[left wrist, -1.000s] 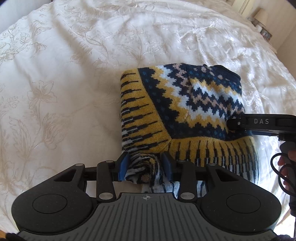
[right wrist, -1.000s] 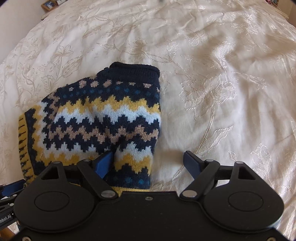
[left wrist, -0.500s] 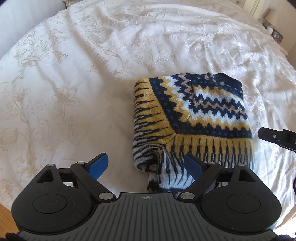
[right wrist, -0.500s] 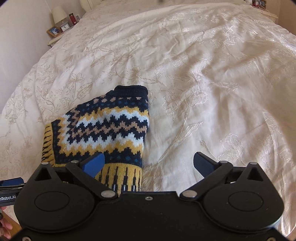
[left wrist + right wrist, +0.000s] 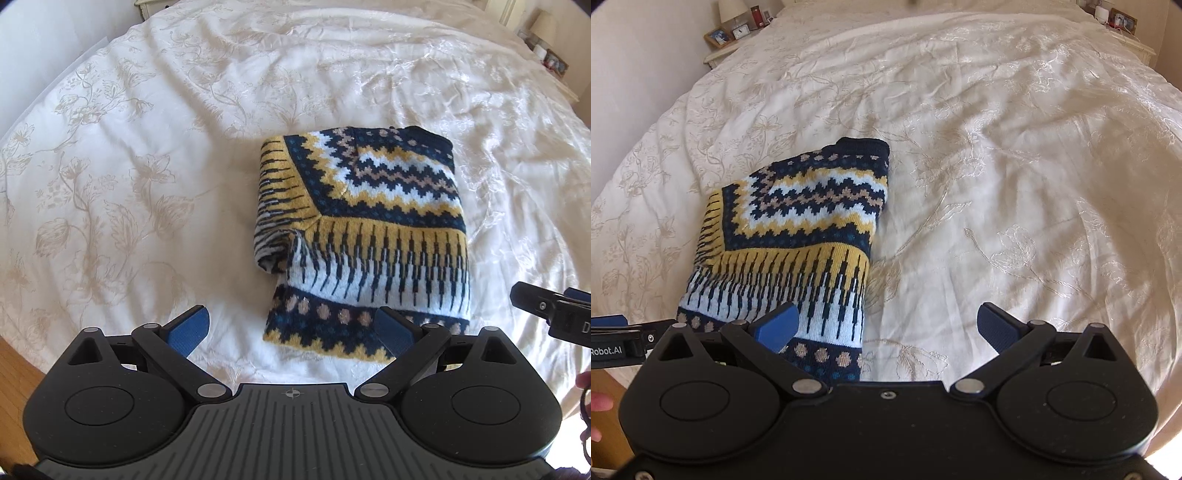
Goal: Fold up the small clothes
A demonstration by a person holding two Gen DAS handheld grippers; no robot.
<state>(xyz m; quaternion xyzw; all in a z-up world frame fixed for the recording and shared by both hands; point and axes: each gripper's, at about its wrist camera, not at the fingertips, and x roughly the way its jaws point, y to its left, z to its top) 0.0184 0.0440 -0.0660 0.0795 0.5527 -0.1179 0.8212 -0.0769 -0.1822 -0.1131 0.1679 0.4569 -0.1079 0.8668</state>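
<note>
- A folded knitted sweater (image 5: 364, 221) — navy, yellow and white in zigzag bands — is lying on the cream floral bedspread (image 5: 147, 166), nearer the front edge of the bed than its middle.
- The left gripper (image 5: 291, 330) is hovering over the bedspread with its 2 blue-padded fingers spread wide and gripping nothing; the right-hand pad is showing in front of the sweater's near hem, and whether it is touching the knit cannot be told.
- The right gripper (image 5: 886, 326) is likewise hanging released, its fingers wide apart — 1 pad is overlapping the sweater's lower right corner in the view, the other is sitting over bare bedspread.
- Bedside tables with a lamp (image 5: 731, 9), a small clock and framed photos are standing at the far corners of the bed.
- A strip of wooden floor (image 5: 14, 369) is showing beside the bed.
</note>
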